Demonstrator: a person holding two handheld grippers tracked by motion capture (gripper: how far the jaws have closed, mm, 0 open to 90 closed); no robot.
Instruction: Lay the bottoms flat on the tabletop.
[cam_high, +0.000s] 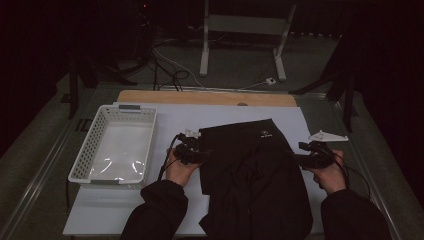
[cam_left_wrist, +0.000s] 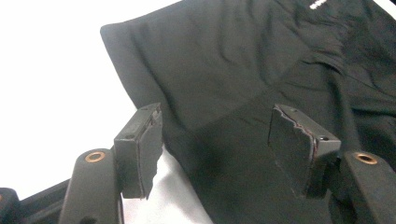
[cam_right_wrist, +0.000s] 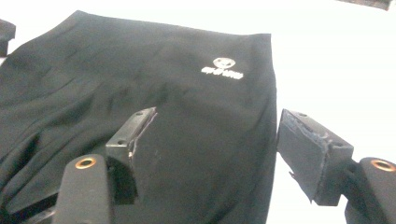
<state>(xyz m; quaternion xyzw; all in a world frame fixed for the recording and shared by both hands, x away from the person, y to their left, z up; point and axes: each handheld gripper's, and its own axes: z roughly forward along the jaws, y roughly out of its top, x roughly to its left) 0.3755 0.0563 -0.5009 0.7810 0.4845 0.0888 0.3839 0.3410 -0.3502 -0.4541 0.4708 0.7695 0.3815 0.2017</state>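
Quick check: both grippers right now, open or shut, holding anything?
Left gripper: open, jaws astride the edge of the black garment, not pinching it.
Right gripper: open, jaws astride the garment's other edge, nothing held.

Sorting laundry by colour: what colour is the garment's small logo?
White, on the black garment; the logo shows best in the right gripper view.

Black garment (cam_high: 252, 175) with small white logo, spread flat, wrinkled, on white sheet.
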